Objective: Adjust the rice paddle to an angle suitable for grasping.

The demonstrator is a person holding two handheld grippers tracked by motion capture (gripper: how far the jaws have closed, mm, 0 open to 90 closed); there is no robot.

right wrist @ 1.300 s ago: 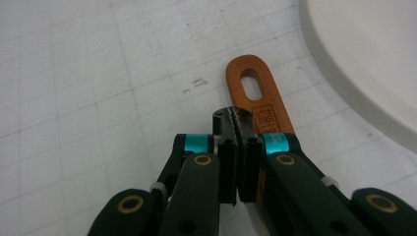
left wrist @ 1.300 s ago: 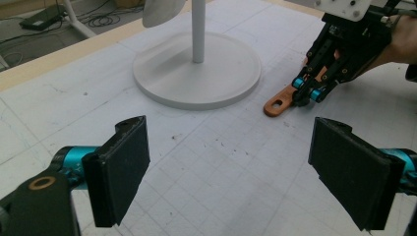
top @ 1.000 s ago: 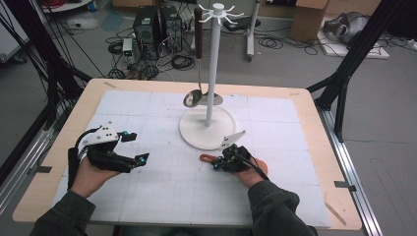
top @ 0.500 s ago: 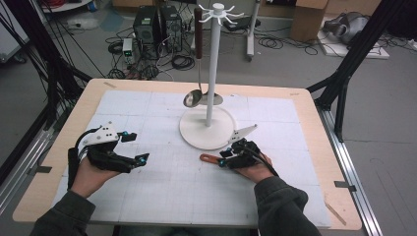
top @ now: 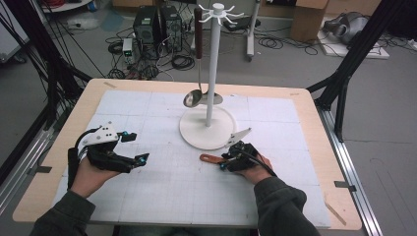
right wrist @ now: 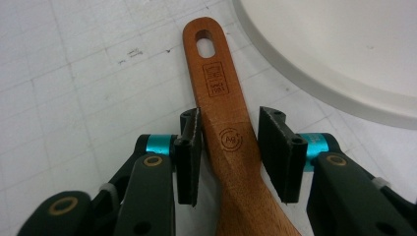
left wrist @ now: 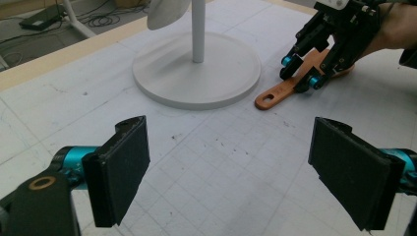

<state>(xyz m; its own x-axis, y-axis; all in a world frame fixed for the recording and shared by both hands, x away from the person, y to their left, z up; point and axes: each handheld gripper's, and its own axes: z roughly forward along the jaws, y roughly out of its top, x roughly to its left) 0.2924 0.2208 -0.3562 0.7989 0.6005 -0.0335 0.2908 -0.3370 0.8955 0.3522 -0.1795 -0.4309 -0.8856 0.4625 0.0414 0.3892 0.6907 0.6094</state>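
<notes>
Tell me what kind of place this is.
Likely a lab data-collection rig: a gridded mat on a framed table, computer towers and loose cables on the floor behind.

Even, soft overhead light, faint shadows on the counter (top: 162, 196), high view slightly soft, near gripper pads blurred, no glare

Lab or workshop, black rig frame (top: 34, 64), computer towers (top: 156, 27) and cables (top: 179, 61) on grey floor, cardboard boxes (top: 307, 19)
</notes>
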